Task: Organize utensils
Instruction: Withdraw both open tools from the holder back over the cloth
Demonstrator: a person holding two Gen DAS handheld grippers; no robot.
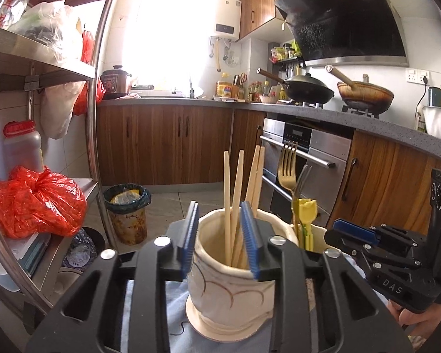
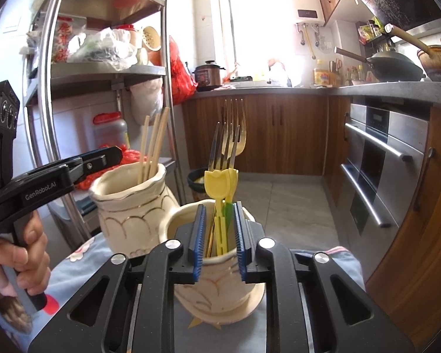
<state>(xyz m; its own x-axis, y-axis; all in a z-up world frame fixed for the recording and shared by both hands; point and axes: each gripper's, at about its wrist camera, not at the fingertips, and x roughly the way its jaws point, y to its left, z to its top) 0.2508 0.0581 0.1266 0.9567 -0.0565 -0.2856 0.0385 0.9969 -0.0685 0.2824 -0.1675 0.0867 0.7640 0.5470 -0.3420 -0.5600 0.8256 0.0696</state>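
Four chopsticks [image 1: 235, 206] standing up, leaning a bit, in left pot [image 1: 229, 288]. Three forks [image 2: 227, 144], prongs up, in right pot [image 2: 217, 288]. Left gripper [image 1: 220, 241] and right gripper [image 2: 217, 244] both spread wide, holding nothing.

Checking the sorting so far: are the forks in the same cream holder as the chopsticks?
No: the chopsticks stand alone in the left holder, while the forks stand in the right holder with yellow plastic utensils.
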